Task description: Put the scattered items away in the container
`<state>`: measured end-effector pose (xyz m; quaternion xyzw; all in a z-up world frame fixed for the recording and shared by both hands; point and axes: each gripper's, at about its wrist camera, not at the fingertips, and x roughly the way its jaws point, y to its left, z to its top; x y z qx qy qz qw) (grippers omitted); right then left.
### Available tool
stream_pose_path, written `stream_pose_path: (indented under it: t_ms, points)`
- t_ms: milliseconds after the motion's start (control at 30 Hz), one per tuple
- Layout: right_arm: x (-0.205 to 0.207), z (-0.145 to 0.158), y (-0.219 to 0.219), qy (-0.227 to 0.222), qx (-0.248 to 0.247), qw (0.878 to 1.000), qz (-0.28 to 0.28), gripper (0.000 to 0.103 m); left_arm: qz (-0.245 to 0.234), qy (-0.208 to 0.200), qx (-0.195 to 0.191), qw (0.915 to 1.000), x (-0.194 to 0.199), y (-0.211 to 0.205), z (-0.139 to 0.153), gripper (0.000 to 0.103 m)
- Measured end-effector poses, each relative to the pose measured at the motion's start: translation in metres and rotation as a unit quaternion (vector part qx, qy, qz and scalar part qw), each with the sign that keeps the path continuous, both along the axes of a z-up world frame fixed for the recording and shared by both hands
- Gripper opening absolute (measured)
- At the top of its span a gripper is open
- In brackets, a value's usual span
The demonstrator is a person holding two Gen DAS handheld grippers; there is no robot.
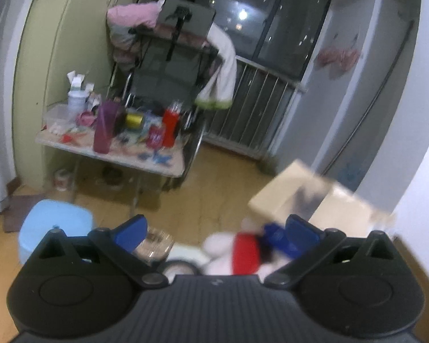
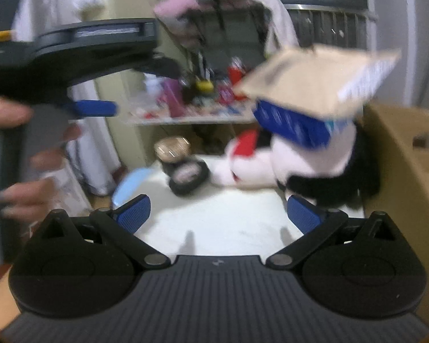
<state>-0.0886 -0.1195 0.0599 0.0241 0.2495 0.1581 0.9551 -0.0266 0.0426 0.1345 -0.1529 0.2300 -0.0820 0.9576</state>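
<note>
Both your grippers, left gripper (image 1: 214, 228) and right gripper (image 2: 218, 211), are spread wide with nothing in them. The plush toy (image 2: 286, 160), jar (image 2: 173, 147) and tape roll (image 2: 188, 175) sit mid-frame on the white surface, the cardboard box (image 2: 400, 148) at right. Looks like most tidying's left.

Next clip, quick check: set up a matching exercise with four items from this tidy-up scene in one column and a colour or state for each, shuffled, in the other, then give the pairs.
Things:
1. plush toy
2. stool
3. cardboard box
4. right gripper

Descriptions:
A. pale blue, on the floor
B. jaws apart, nothing between them
C. white and black with a red patch
D. brown, at the right beside the toy

Pairs: 1-C, 2-A, 3-D, 4-B
</note>
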Motion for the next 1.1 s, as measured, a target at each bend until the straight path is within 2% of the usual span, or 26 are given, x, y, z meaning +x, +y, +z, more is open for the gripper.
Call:
stream_pose_path:
  t_ms: [100, 267, 500, 633, 800, 900, 1000, 1100]
  points:
    - [-0.016, 0.026, -0.008, -0.036, 0.006, 0.999, -0.003, 0.102, -0.004, -0.014, -0.015, 0.9998, -0.001, 0.000, 0.012, 0.103]
    - [-0.023, 0.073, -0.046, -0.072, 0.046, 0.996, -0.032, 0.102, -0.030, -0.012, -0.057, 0.9978, 0.004, -0.007, 0.018, 0.103]
    - [0.006, 0.106, -0.120, -0.032, 0.133, 0.988, -0.076, 0.102, -0.053, 0.020, -0.068, 0.9961, 0.035, -0.027, 0.004, 0.103]
    - [0.031, 0.100, -0.148, 0.003, 0.170, 0.981, -0.093, 0.100, -0.062, 0.038, -0.072, 0.9948, 0.056, -0.036, -0.007, 0.102]
    - [0.065, 0.074, -0.164, 0.046, 0.245, 0.968, -0.022, 0.094, -0.066, 0.066, -0.137, 0.9862, 0.078, -0.036, -0.028, 0.098]
    - [0.072, 0.059, -0.167, 0.058, 0.243, 0.968, -0.013, 0.092, -0.065, 0.076, -0.172, 0.9800, 0.087, -0.030, -0.037, 0.098]
    - [0.076, 0.051, -0.165, 0.061, 0.230, 0.971, -0.016, 0.091, -0.060, 0.084, -0.181, 0.9781, 0.095, -0.028, -0.044, 0.098]
    - [0.080, 0.051, -0.163, 0.057, 0.240, 0.969, -0.027, 0.090, -0.053, 0.098, -0.192, 0.9750, 0.104, -0.026, -0.052, 0.098]
